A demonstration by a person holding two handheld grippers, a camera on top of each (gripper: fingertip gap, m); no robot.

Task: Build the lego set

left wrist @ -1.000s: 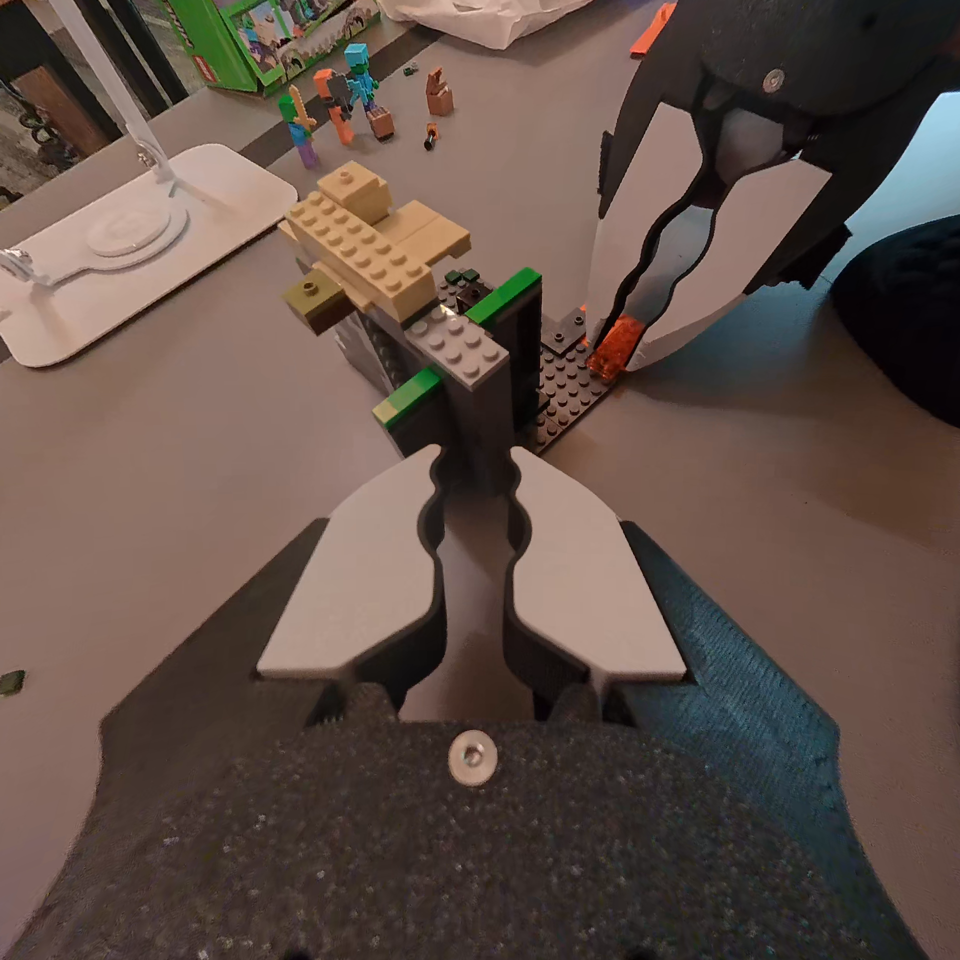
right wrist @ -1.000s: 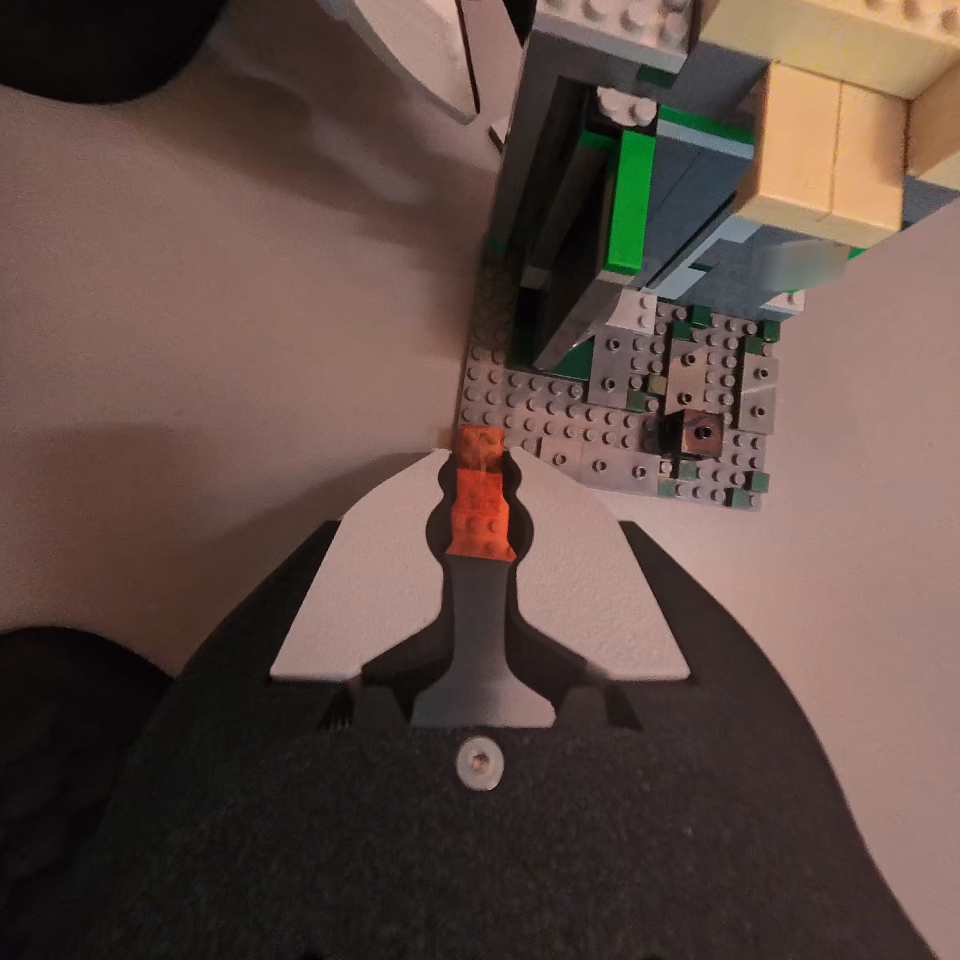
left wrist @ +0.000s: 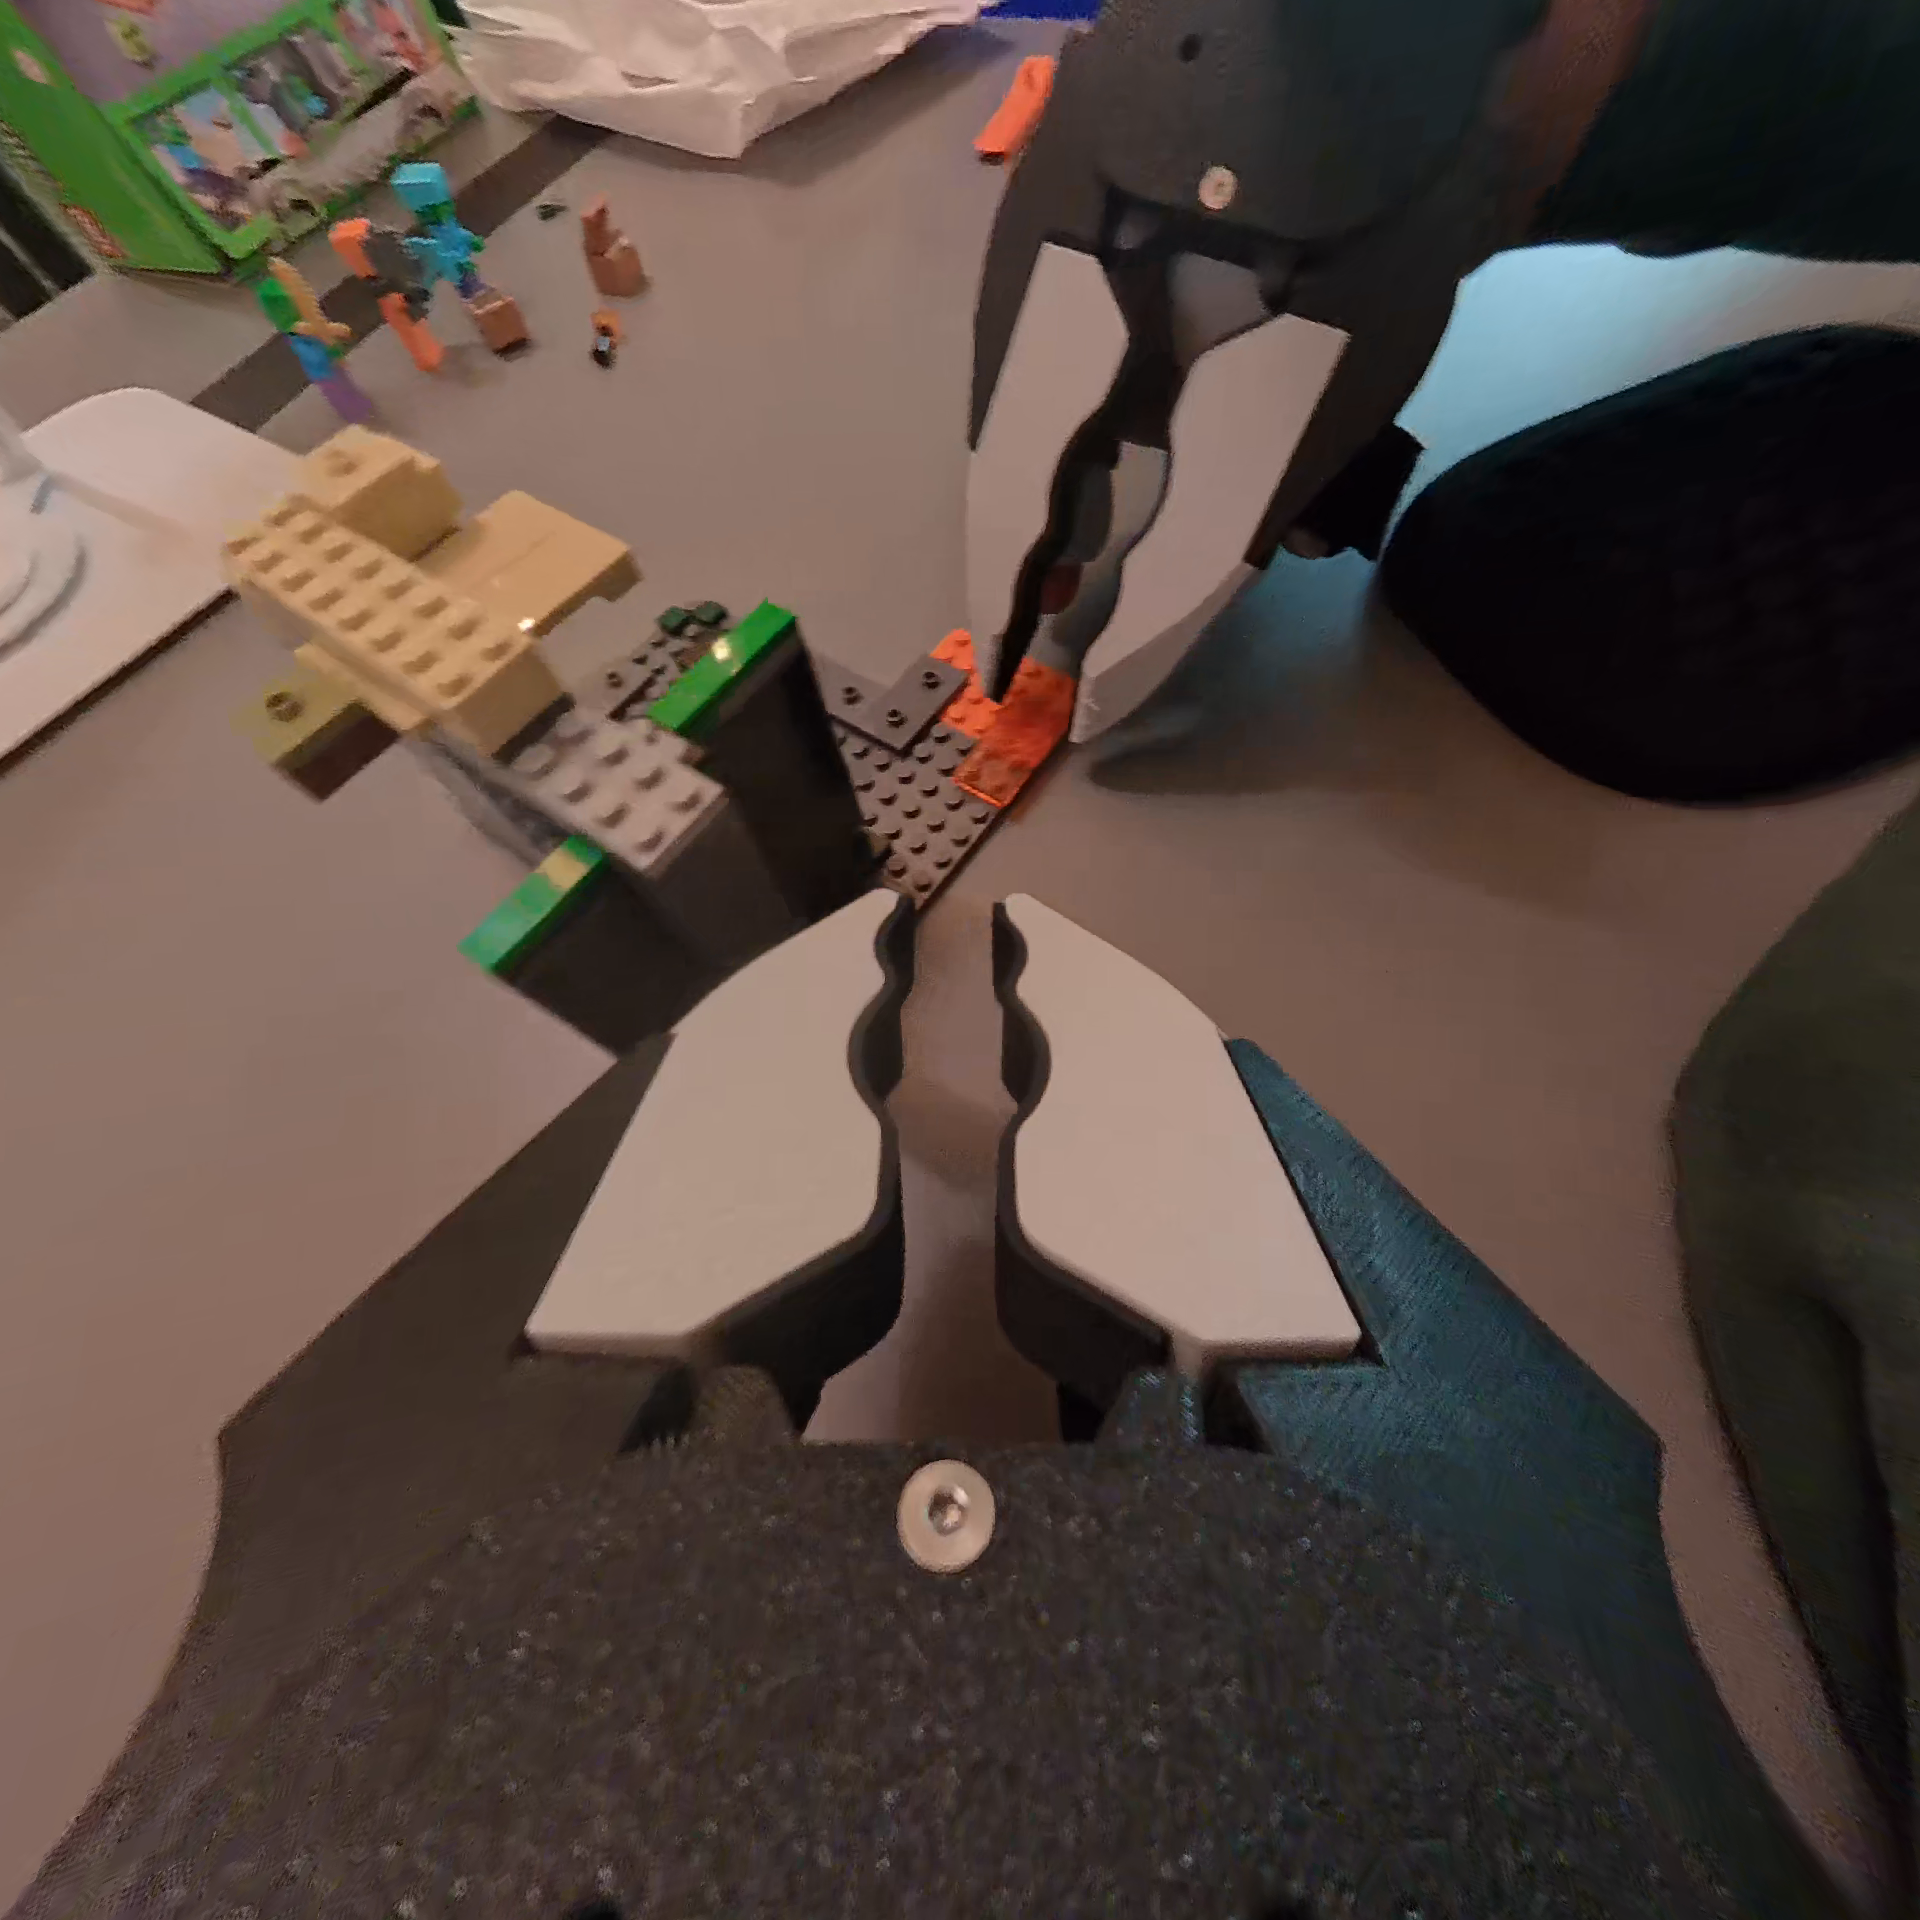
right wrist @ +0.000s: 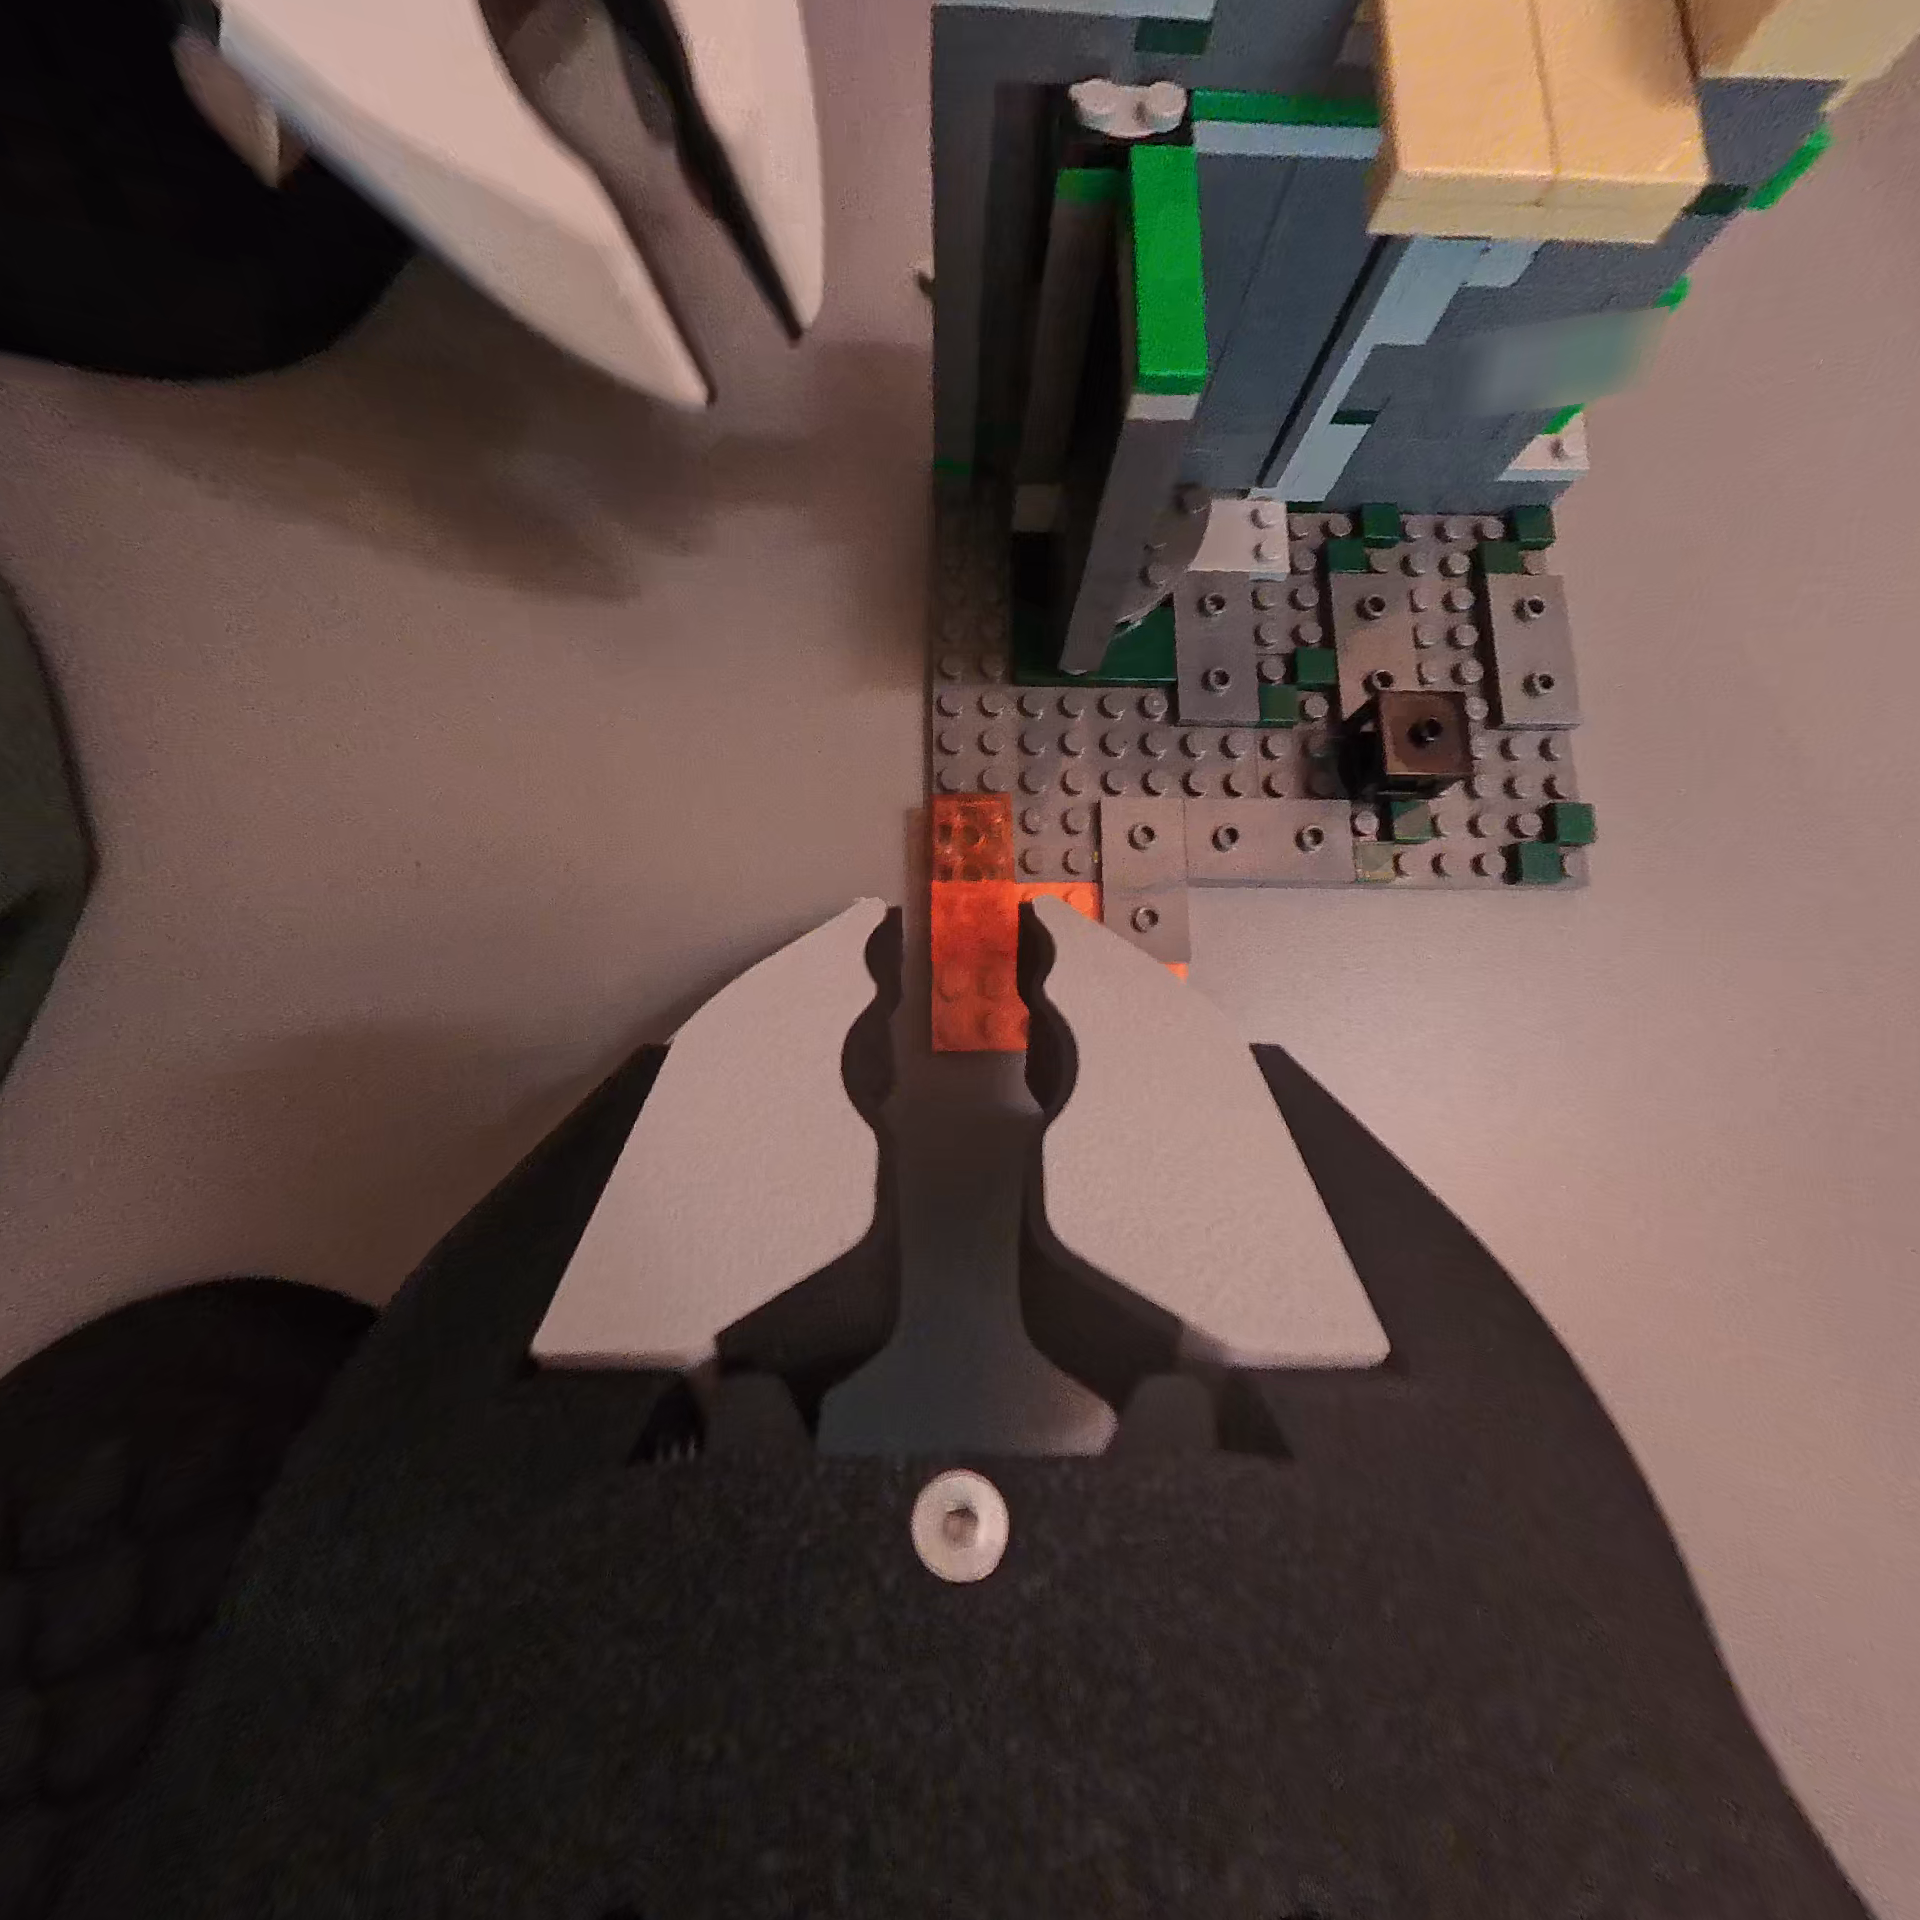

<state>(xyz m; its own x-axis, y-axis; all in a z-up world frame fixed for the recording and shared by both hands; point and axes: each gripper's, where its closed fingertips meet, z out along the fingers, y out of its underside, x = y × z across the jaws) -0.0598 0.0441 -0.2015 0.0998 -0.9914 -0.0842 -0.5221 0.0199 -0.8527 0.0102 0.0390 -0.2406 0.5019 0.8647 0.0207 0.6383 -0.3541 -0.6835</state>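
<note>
The lego build (left wrist: 623, 769) has grey walls, green strips and a tan top, and stands on a dark studded baseplate (left wrist: 925, 821). A clear orange plate (right wrist: 977, 977) lies flat on the near-left corner of the baseplate (right wrist: 1039, 748) and also shows in the left wrist view (left wrist: 1013, 743). My right gripper (right wrist: 956, 909) straddles the plate, slightly open, with its left finger apart from the plate. It points down at the plate in the left wrist view (left wrist: 1039, 696). My left gripper (left wrist: 951, 909) is open and empty beside the baseplate's near corner, and also shows in the right wrist view (right wrist: 748, 364).
Minifigures (left wrist: 416, 270), small brown pieces (left wrist: 613, 255) and a green box (left wrist: 208, 135) are at the back left. A white bag (left wrist: 707, 62) and a loose orange piece (left wrist: 1013, 104) lie behind. A white stand base (left wrist: 104, 551) is at left, a dark cushion (left wrist: 1662, 561) at right.
My left gripper has drawn away from the build's grey pillar toward the baseplate corner. My right gripper has slid back along the orange plate, which now lies on the baseplate corner.
</note>
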